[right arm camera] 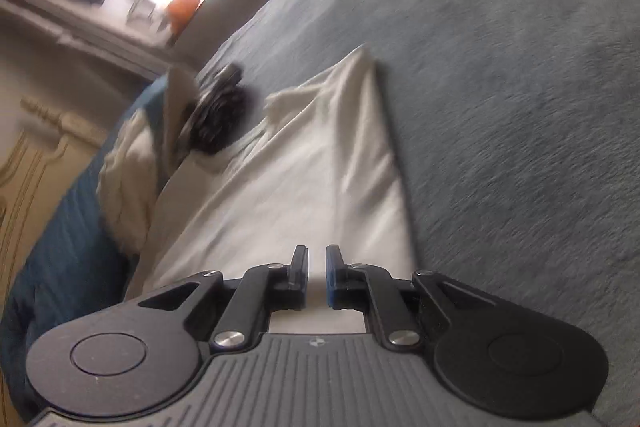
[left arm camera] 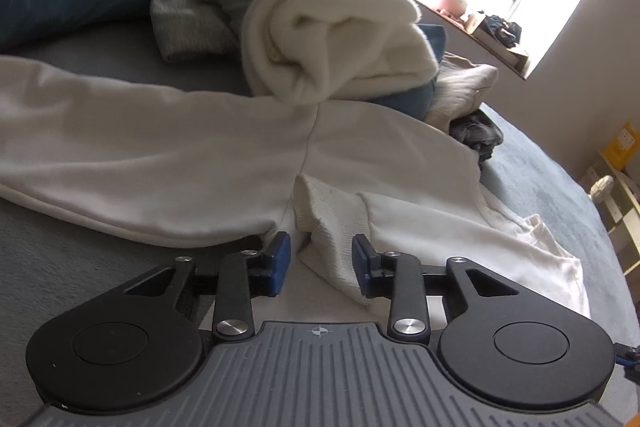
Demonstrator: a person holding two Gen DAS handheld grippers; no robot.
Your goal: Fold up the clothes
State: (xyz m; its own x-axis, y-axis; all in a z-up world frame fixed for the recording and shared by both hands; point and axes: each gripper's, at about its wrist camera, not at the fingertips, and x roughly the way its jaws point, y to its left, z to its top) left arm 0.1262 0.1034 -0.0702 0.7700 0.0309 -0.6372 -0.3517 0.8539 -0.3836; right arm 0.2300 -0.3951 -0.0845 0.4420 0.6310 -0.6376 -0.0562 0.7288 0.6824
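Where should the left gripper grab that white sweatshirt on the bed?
Probably the ribbed cuff, lying right ahead of the left gripper. It is thick, bunched and raised off the grey bed cover, so open jaws coming low from the near side can slide around its edge.

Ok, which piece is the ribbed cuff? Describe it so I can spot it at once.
Start at the grey bed and find the white sweatshirt spread across it. The ribbed cuff lies at its near edge, just ahead of the open left gripper. Unlike the smooth fabric around it, it has a knitted ribbed texture.
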